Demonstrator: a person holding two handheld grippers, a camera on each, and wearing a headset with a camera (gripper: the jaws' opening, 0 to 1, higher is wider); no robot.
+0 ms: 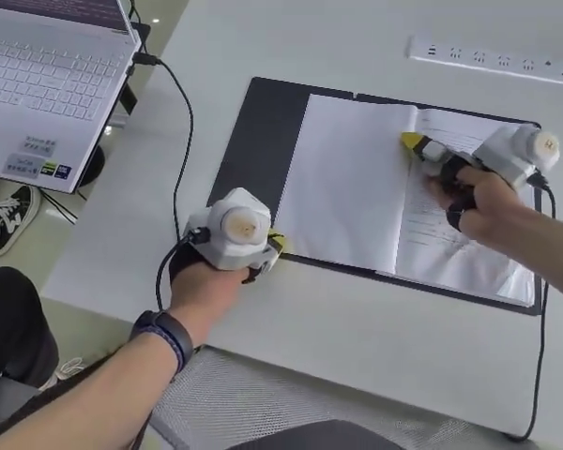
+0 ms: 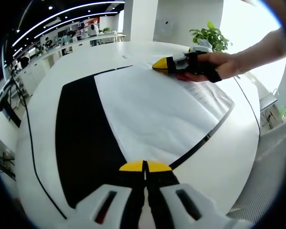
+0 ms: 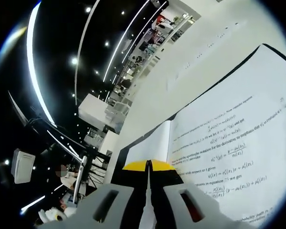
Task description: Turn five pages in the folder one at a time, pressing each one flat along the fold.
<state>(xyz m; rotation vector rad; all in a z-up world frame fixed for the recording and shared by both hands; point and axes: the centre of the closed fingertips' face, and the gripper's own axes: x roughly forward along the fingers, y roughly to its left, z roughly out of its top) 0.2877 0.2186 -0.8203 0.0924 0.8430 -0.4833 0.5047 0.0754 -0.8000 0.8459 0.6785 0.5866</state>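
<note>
Left tongs [image 1: 275,246] clenched beside near edge of folder [image 1: 258,150], right tongs [image 1: 414,142] clenched on fold, table [image 1: 357,323] wide all round

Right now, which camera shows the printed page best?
The right gripper view: the printed page is close, its equations legible. The head view shows the page smaller, lines tiny; the left gripper view shows the page with faint grey rows.

- Printed maths on the right-hand page [image 3: 229,143] of the folder [image 1: 258,141]: fractions, Greek-letter terms, the words "we get"; remainder too small to read.
- Stickers [image 1: 39,157] on the laptop [image 1: 47,84]: lettering illegible.
</note>
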